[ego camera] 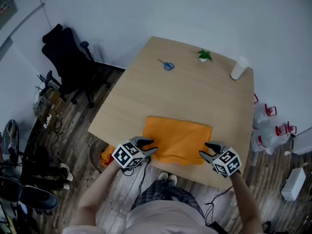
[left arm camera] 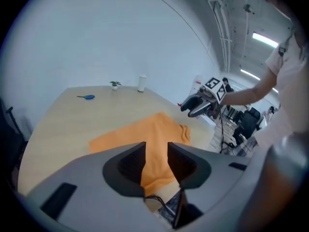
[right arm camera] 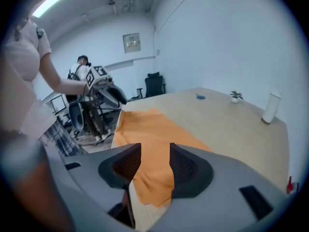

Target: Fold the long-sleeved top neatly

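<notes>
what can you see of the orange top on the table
Soft orange long-sleeved top, folded into a rough, slightly wrinkled rectangle. It lies flat at the near edge of the light wooden table; a bit seems to hang over at the left. The left gripper and right gripper, both open, sit by its near corners without gripping it.

Overhead and two low views share the table (ego camera: pixel 195 96).

The person is wearing a pale short-sleeved top (ego camera: pixel 161 221), dark plaid trousers (ego camera: pixel 163 191) and white shoes (ego camera: pixel 168 178). The left gripper (ego camera: pixel 147 146) and right gripper (ego camera: pixel 206 150) are showing grey bodies, black ribbed pads (right arm camera: pixel 186 170), black-and-white marker cubes (ego camera: pixel 127 155) and trailing black cables (ego camera: pixel 140 175).
</notes>
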`<action>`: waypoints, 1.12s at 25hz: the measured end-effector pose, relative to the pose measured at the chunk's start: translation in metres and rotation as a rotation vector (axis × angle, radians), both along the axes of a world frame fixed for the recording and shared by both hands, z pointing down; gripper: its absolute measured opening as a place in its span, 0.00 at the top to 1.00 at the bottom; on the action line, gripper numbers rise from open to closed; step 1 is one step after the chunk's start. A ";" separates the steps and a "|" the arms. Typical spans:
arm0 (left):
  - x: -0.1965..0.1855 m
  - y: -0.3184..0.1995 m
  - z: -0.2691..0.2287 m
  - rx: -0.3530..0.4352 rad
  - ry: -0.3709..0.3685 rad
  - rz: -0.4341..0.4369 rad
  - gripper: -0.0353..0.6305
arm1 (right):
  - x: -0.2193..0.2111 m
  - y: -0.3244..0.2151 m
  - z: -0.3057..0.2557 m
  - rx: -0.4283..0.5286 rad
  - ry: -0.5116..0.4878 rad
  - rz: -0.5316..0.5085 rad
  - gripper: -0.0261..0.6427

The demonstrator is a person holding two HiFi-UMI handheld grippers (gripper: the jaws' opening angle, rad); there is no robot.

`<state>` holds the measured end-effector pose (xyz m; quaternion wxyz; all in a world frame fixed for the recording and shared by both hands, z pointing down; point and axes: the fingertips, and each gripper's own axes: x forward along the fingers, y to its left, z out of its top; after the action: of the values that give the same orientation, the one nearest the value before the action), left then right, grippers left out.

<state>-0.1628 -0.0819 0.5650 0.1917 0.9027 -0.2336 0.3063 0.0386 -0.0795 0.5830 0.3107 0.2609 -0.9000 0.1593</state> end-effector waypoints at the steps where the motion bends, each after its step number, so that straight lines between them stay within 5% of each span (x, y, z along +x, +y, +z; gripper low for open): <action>1: -0.003 -0.011 -0.010 0.018 0.033 -0.042 0.74 | 0.006 -0.011 -0.010 0.018 -0.043 0.060 0.68; 8: -0.037 -0.080 -0.082 0.241 0.208 -0.367 0.88 | 0.051 -0.063 -0.081 0.254 -0.222 0.401 0.89; 12: -0.055 -0.103 -0.114 0.373 0.232 -0.495 0.93 | 0.082 -0.078 -0.120 0.400 -0.283 0.557 0.95; 22: -0.063 -0.124 -0.166 0.625 0.252 -0.624 0.94 | 0.134 -0.094 -0.176 0.636 -0.269 0.744 0.95; 28: -0.059 -0.129 -0.164 0.639 0.296 -0.662 0.94 | 0.146 -0.094 -0.167 0.649 -0.253 0.806 0.95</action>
<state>-0.2218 -0.2106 0.4007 0.0233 0.8275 -0.5609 0.0101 0.1845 -0.1739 0.4164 0.0170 0.6475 -0.7618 0.0096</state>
